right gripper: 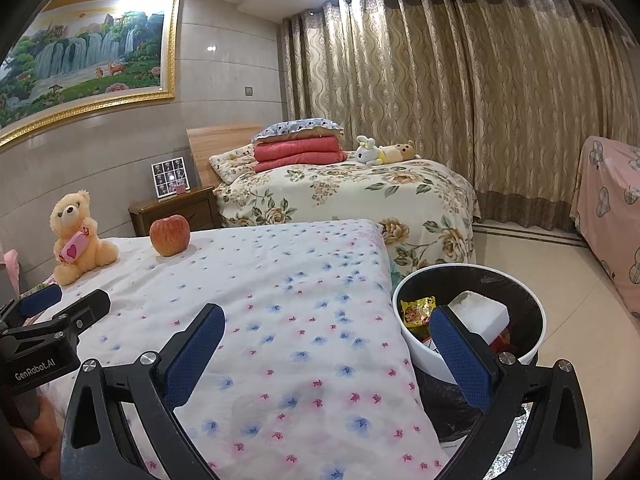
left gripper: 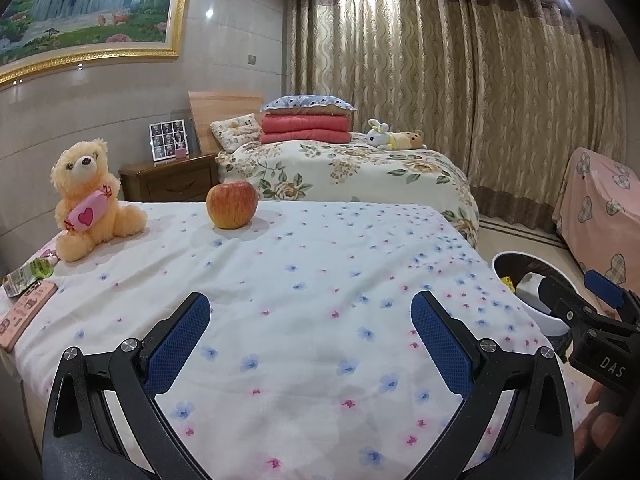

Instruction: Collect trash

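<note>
Left wrist view: the left gripper (left gripper: 310,316) hangs spread wide and empty over the flowered bedspread (left gripper: 320,280). At the left edge lie a crumpled green wrapper (left gripper: 30,274) and a flat pink box (left gripper: 24,314). The wrapper is probably light, soft and slick, best pinched at its bunched middle. The right gripper (right gripper: 326,330) is likewise spread and empty beside the white bin (right gripper: 416,344), lower right.

We see a white trash bin (right gripper: 416,344) with a black liner on the floor, just beside the bed's corner at 3 o'clock. Inside lie a yellow wrapper (right gripper: 416,310) and a white block (right gripper: 478,312). At the bed's 9 o'clock edge rests a green-and-white packet (left gripper: 28,276).
</note>
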The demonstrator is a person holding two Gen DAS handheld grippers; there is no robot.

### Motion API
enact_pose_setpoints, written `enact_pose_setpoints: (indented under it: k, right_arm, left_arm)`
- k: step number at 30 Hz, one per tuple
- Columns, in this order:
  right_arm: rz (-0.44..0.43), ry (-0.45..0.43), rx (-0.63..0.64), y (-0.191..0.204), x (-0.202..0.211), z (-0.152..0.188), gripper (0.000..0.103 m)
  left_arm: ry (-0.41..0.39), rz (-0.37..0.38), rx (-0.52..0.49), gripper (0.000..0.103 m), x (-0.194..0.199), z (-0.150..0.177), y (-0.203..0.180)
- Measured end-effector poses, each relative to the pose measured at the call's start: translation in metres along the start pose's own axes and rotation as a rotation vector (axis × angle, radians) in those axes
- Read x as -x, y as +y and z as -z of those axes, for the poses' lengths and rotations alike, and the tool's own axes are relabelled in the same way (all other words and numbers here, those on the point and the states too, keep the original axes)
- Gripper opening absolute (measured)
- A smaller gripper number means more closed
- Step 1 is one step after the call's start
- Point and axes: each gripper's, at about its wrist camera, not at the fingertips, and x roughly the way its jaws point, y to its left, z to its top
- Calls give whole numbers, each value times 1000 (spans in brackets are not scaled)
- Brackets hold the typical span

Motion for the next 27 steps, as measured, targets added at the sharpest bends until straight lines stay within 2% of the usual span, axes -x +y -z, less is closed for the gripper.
enact_pose_setpoints:
  k: [27]
  right_arm:
    - [-2, 2, -11, -1, 0, 1, 103]
  left_arm:
    - [0, 11, -7, 103, 2, 1, -3]
